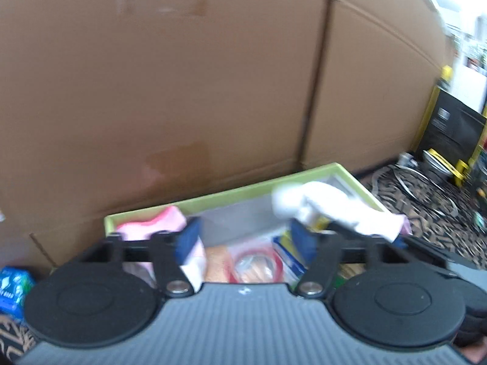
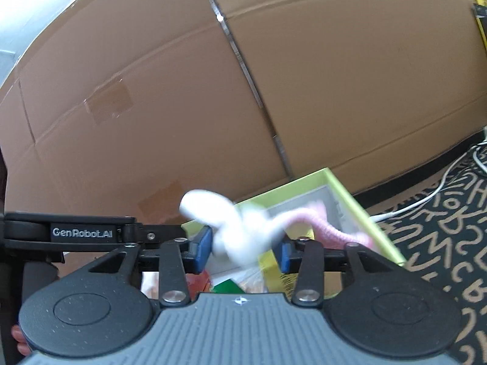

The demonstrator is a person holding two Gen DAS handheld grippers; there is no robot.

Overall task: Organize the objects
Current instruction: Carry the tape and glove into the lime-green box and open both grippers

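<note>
Soft toy dropping toward the green box

Plush white-and-pink toy (image 2: 240, 228), blurred, sits between the right gripper (image 2: 246, 251) pads, which stand spread and seem clear of it, above the green box (image 2: 350, 194). Left gripper (image 1: 243, 237) is spread too, holding nothing. Toy looks light, limp and squashy, hard to damage; I'd pinch its thick white body, not the thin pink tail.

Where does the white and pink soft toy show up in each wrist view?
Left wrist view: the white and pink soft toy is right of centre, blurred, over the right part of the green box.
Right wrist view: the toy is at centre, blurred, just beyond the right tongs.
Shared landmark: the green box against the cardboard wall.
</note>
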